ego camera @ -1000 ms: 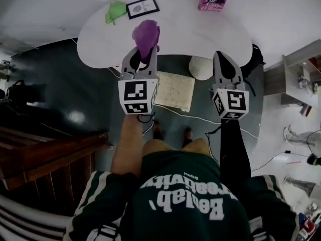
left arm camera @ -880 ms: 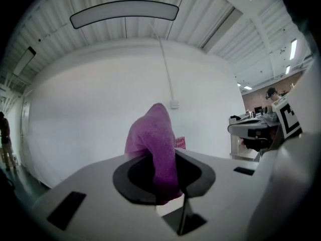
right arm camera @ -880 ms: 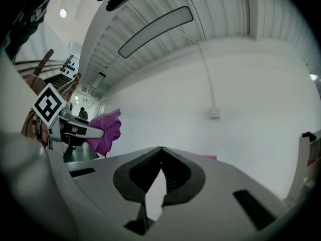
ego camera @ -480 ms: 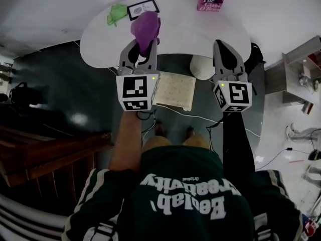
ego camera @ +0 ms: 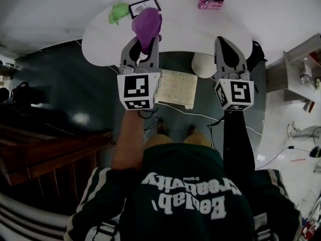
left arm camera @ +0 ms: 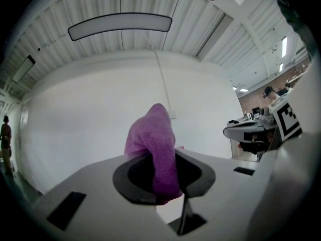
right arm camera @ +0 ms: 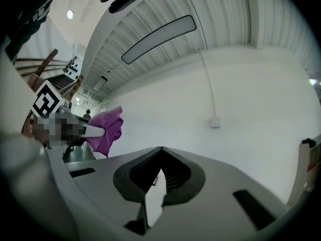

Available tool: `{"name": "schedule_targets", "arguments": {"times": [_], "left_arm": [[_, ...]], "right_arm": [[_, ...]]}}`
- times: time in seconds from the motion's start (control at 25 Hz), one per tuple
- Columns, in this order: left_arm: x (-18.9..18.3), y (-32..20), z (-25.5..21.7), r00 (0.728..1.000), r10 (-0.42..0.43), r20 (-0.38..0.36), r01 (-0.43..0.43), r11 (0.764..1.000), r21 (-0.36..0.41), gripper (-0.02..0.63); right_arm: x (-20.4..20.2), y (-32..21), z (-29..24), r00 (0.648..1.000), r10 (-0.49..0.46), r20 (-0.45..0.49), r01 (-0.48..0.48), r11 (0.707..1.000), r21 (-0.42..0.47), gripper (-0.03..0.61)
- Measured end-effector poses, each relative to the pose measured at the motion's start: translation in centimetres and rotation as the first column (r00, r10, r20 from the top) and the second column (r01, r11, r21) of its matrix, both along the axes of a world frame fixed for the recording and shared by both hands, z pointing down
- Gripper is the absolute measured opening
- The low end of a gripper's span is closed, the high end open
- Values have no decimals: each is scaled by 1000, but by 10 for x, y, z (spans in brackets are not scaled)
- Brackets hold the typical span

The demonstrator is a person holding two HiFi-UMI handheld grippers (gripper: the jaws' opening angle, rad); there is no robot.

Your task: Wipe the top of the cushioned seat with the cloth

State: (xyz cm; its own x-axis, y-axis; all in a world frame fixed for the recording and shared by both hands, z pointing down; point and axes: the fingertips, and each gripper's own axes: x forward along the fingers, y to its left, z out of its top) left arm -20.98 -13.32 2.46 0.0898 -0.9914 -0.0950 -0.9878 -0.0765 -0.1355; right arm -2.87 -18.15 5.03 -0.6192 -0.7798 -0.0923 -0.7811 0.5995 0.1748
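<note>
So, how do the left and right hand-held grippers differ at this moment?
The left hand-held gripper is shut on the cloth; the right hand-held gripper is shut on nothing. The cloth parts the left's jaws; the right's tips touch. Both point toward the table.

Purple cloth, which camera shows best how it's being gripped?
The left gripper view: the purple cloth fills the centre, pinched between the left tool's jaws and standing up past them. The head view shows it only as a bunch at that tool's tip. The right gripper view catches it small, near the left edge.
</note>
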Motion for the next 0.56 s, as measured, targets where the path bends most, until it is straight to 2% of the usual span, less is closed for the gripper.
{"name": "schedule_targets", "arguments": {"times": [0.56], "left_arm": [[-6, 14, -5, 1000, -24, -4, 24, 1000, 10, 94]], "right_arm": [[3, 6, -1, 1000, 3, -4, -3, 1000, 8, 6]]}}
